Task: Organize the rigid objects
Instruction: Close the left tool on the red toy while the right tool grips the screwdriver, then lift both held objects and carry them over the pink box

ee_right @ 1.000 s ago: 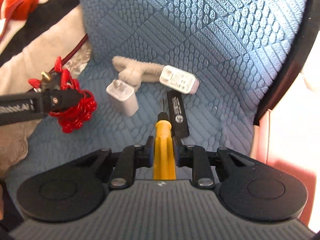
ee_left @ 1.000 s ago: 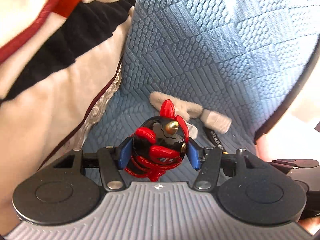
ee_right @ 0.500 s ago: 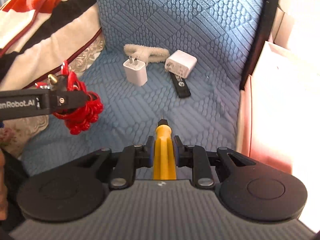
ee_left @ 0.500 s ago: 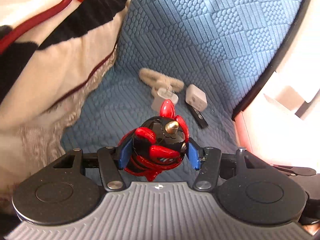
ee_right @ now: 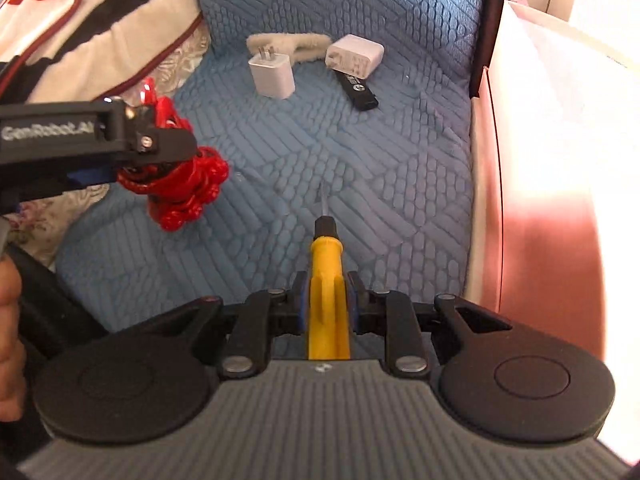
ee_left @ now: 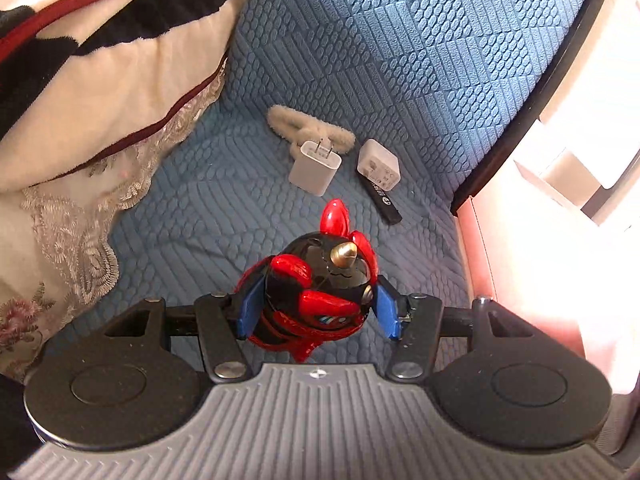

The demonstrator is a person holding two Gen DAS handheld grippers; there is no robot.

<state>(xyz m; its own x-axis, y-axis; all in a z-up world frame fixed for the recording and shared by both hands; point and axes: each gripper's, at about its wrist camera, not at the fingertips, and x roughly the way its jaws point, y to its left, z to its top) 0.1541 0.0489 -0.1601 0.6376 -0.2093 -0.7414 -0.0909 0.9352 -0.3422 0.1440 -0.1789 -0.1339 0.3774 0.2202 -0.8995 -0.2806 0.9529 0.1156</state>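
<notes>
- The left gripper is gripping a glossy red and black plastic toy figure with a small brass cone tip, its blue-padded fingers pressing on either side of the toy and holding it in the air above the seat.
- The right gripper is closed tightly on the yellow plastic handle of a small screwdriver; the black collar and thin metal shaft are pointing forward and down toward the seat.
- In the right wrist view, the left gripper is reaching in from the left edge with the red toy hanging below it, well apart from the screwdriver tip.
- Further back on the seat, four loose things are lying close together: a white square wall charger with two metal prongs, a second white charger block with printed text, a slim black stick-shaped device with a white logo, and a cream fuzzy strip of fabric.
- The pronged charger is resting against the fuzzy strip; the second charger is touching the far end of the black stick.
- Nothing is lying between the two grippers and that cluster; bare fabric is separating them.
- The surface is a blue quilted seat cushion with a raised geometric pattern, curving up into a backrest.
- On the left, a cream, black and red plush blanket is lying over a lace-edged floral cloth.
- On the right, a dark seat edge is meeting a pale pink panel, washed out by bright light.
- Part of a person's hand is showing at the left edge of the right wrist view.
</notes>
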